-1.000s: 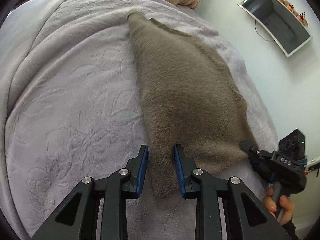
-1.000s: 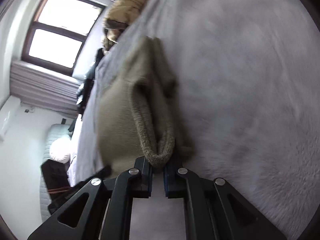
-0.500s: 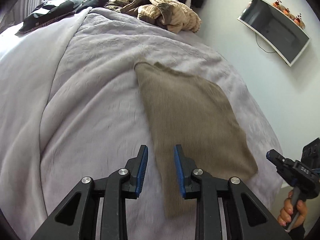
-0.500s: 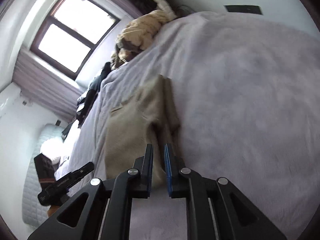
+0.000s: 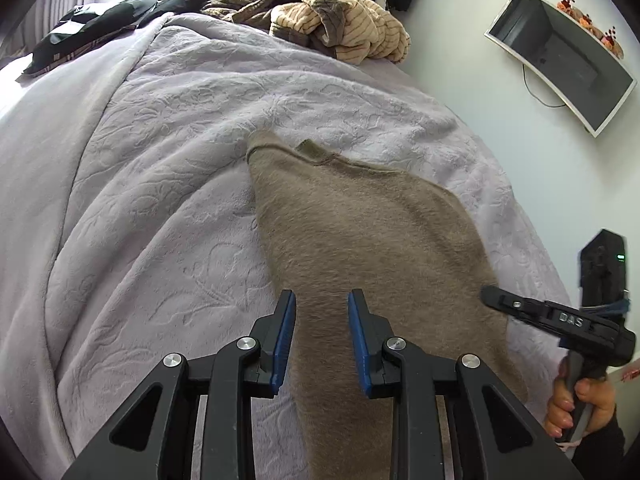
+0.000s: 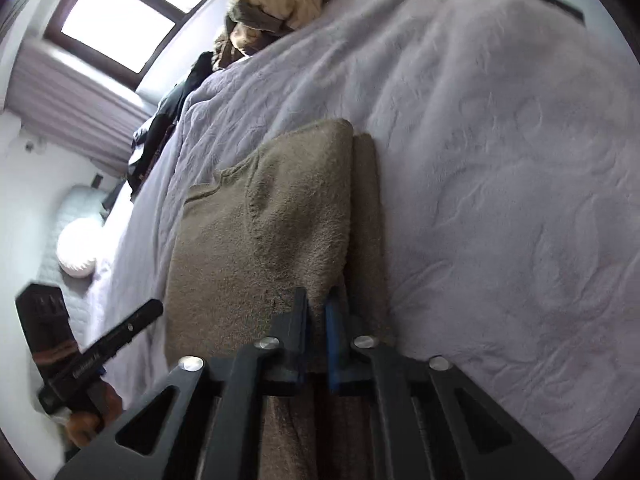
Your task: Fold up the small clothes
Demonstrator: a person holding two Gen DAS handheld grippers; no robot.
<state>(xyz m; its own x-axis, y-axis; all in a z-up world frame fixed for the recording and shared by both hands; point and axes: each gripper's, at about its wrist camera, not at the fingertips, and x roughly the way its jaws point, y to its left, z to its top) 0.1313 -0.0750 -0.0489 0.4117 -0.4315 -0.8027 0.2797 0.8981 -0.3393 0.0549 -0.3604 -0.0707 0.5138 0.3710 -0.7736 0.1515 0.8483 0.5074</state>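
From my left wrist camera I look down on a fuzzy taupe knitted sweater (image 5: pixel 360 240) lying flat on a pale lilac embossed plush blanket (image 5: pixel 160 200) that covers the bed. My left gripper (image 5: pixel 322 316) hangs over the near part of the garment with its blue-padded fingers (image 5: pixel 285 336) parted; the fabric shows in the gap between them, lying below, and neither pad presses on it, so this claw is released and carries nothing. At the right edge a hand (image 5: pixel 576 400) grips the handle of my right gripper (image 5: pixel 490 295), whose black tip sits at the sweater's right border; I cannot tell from here whether it touches the knit. At the far end of the bed lies a heap of beige striped clothes (image 5: pixel 340 28), with dark garments (image 5: pixel 100 24) to its left, and a curved dark monitor (image 5: pixel 560 60) hangs on the white wall. From my right wrist camera, which is slightly blurred, the sweater (image 6: pixel 272 220) has one side folded over onto itself, a narrower strip showing along its right. My right gripper (image 6: pixel 318 304) is clenched, its fingers nearly together above the folded edge, with no cloth visibly pinched. At lower left is my left gripper (image 6: pixel 148 310), and a bright window (image 6: pixel 132 12) sits at upper left.
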